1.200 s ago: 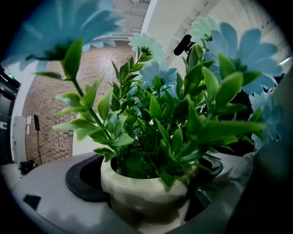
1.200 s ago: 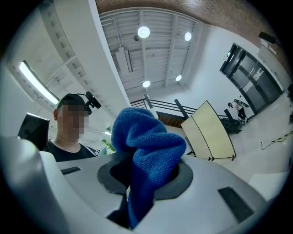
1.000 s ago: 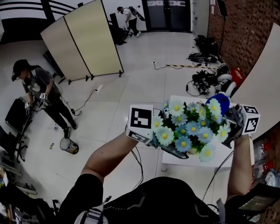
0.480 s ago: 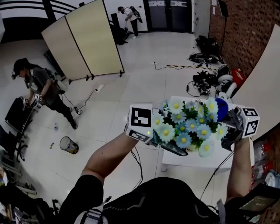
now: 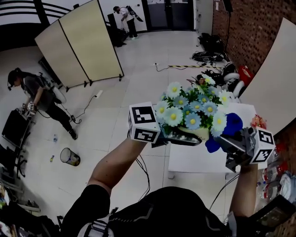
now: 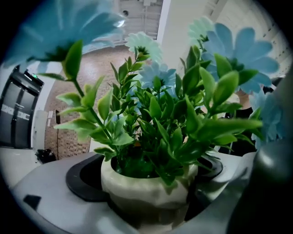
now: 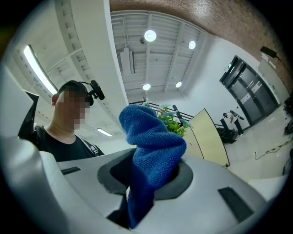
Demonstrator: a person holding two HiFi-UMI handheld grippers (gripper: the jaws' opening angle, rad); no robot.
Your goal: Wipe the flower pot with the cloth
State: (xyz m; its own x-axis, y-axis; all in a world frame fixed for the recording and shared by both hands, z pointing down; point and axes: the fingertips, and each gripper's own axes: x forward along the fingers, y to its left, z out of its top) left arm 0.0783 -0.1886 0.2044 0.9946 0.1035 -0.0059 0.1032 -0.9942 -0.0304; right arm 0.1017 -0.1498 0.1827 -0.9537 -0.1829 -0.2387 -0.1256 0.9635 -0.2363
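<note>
Table (image 5: 194, 159) on pale floor (image 5: 138, 78), brick wall (image 5: 236, 28) beside

Quick tally: one flower pot (image 5: 198, 134) and one blue cloth (image 5: 231, 124), both above the single white table (image 5: 194, 159). Two grippers, the left gripper (image 5: 180, 138) and the right gripper (image 5: 230, 144). Daisies (image 5: 192, 121): ten or so, can't count them exactly. Left of the table there's one two-panel folding screen (image 5: 78, 41), one waste bin (image 5: 70, 156) and two people: a near person (image 5: 34, 95) and a far person (image 5: 124, 14).

left gripper (image 5: 179, 137) holds the flower pot (image 5: 199, 133), right gripper (image 5: 227, 141) the cloth (image 5: 231, 124) beside it.
</note>
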